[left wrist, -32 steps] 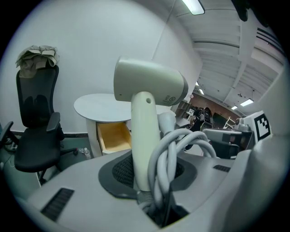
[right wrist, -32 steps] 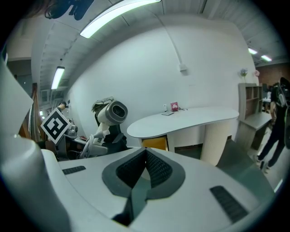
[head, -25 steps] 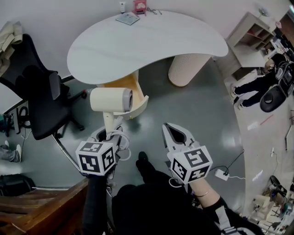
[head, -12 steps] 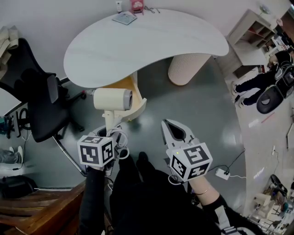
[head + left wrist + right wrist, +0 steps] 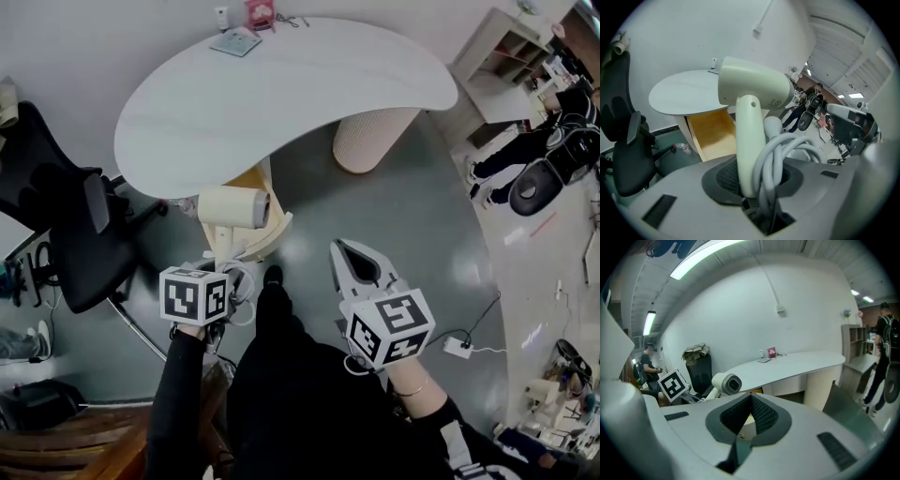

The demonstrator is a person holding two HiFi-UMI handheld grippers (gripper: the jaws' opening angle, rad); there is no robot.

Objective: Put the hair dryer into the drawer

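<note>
A cream hair dryer (image 5: 232,208) stands upright with its nozzle pointing right, just over the open wooden drawer (image 5: 255,184) under the white table (image 5: 281,84). My left gripper (image 5: 223,255) is shut on the dryer's handle (image 5: 749,140), and the coiled grey cord (image 5: 783,152) is bunched between the jaws beside the handle. In the left gripper view the drawer's wooden inside (image 5: 712,133) lies behind and below the dryer (image 5: 754,89). My right gripper (image 5: 339,247) hangs to the right over the grey floor, shut and empty; its view shows the dryer (image 5: 726,383) to the left.
A black office chair (image 5: 66,225) stands left of the drawer. The table's ribbed pedestal (image 5: 375,136) is to the right. A booklet (image 5: 234,41) and a pink box (image 5: 260,13) lie at the table's back. A person (image 5: 534,150) stands far right by white shelves (image 5: 502,61).
My left gripper has carried the hair dryer down and closer to the open drawer. The right gripper has shifted slightly and stays shut.
</note>
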